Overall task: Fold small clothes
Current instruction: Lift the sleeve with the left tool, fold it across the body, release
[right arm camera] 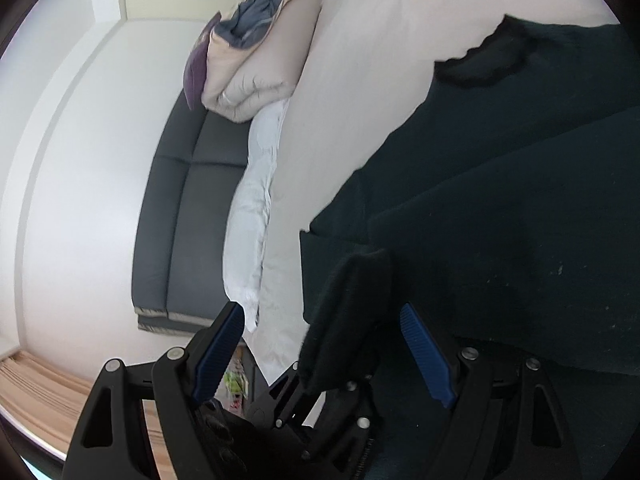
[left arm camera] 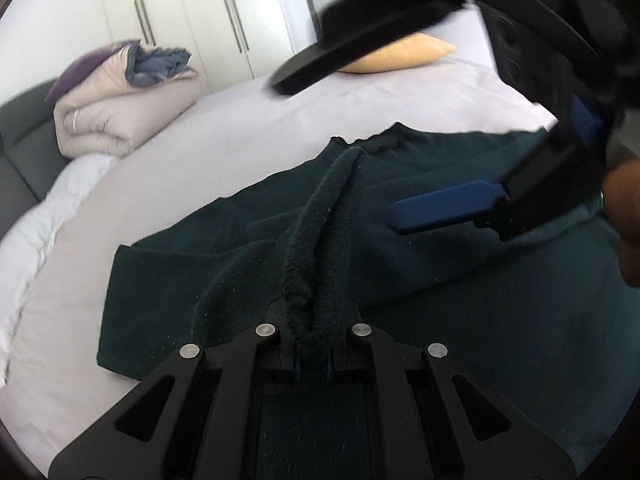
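Your left gripper [left arm camera: 314, 360] was pinched tight on a raised ridge of the dark green garment [left arm camera: 400, 260], the fabric bunched between its fingers and running straight ahead of the tool toward the neckline [left arm camera: 384, 140]. The rest of the garment lay spread on the bed sheet [left arm camera: 240, 128] in front of and to both sides of that gripper. Its left edge ended in a squared corner just ahead-left of the tool, and beyond that edge the sheet was bare for a good stretch.

Your right gripper [right arm camera: 324, 356] stood wide apart, its blue pads [right arm camera: 426, 354] spread either side of a dark fold of cloth [right arm camera: 348, 312] that the left tool was holding up; neither pad touched the fold. In the left wrist view that same gripper [left arm camera: 472, 152] came in from the upper right, one blue finger [left arm camera: 448, 206] hovering close over the garment (whether it grazed the cloth, you could not tell).

Far ahead-left of the left tool, a folded beige duvet [left arm camera: 120, 120] sat at the bed's corner with a purple pillow [left arm camera: 88, 68] and some blue-grey cloth [left arm camera: 160, 66] on top, well apart from the garment. A yellow cushion [left arm camera: 400, 56] lay far ahead, partly behind the right gripper. Left of the right tool the sheet's edge dropped to a white ruffled border [right arm camera: 252, 216], with a dark grey sofa [right arm camera: 188, 208] just beyond it. Wardrobe doors [left arm camera: 208, 12] stood past the bed.
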